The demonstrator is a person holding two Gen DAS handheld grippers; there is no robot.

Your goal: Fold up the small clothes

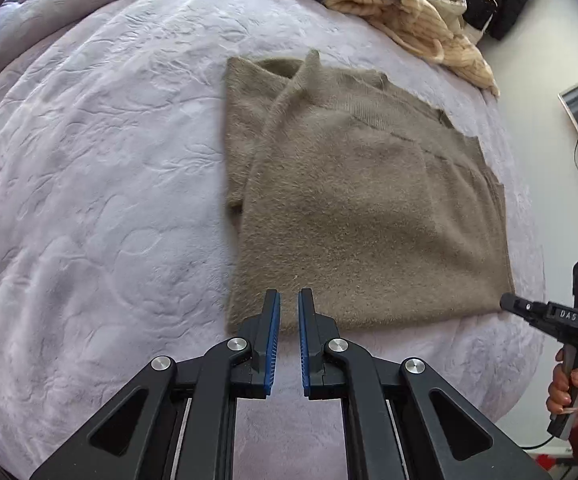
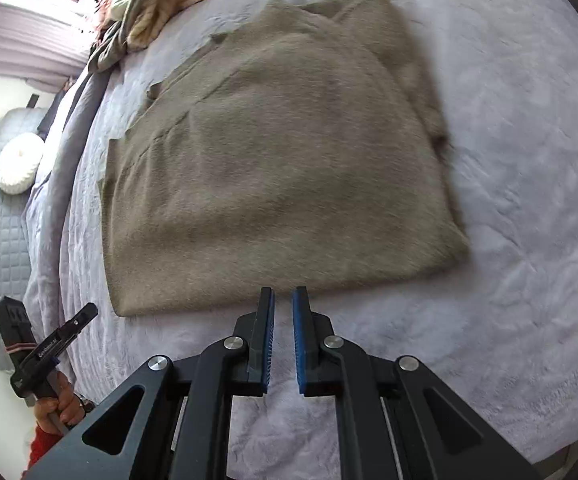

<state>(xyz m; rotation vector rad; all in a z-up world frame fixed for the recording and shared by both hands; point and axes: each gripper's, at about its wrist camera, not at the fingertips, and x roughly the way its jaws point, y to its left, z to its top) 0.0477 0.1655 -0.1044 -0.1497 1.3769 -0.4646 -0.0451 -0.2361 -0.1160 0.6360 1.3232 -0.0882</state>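
A taupe fuzzy sweater point(image 1: 365, 216) lies folded flat on the lilac bed cover point(image 1: 89, 200); its sleeves are folded in and its collar points away. It also shows in the right wrist view point(image 2: 281, 160). My left gripper point(image 1: 289, 296) hovers over the sweater's near hem, jaws slightly apart and holding nothing. My right gripper point(image 2: 283, 292) hovers just at the near hem, jaws slightly apart and empty. Each gripper shows in the other's view: the right one point(image 1: 509, 302) near the sweater's right corner, the left one point(image 2: 89, 310) near its left corner.
A pile of cream knit and other clothes point(image 1: 417, 16) lies at the far edge of the bed. The bed cover point(image 2: 529, 200) spreads wide to the sides. A white round cushion point(image 2: 19, 168) sits on a grey quilted surface beside the bed.
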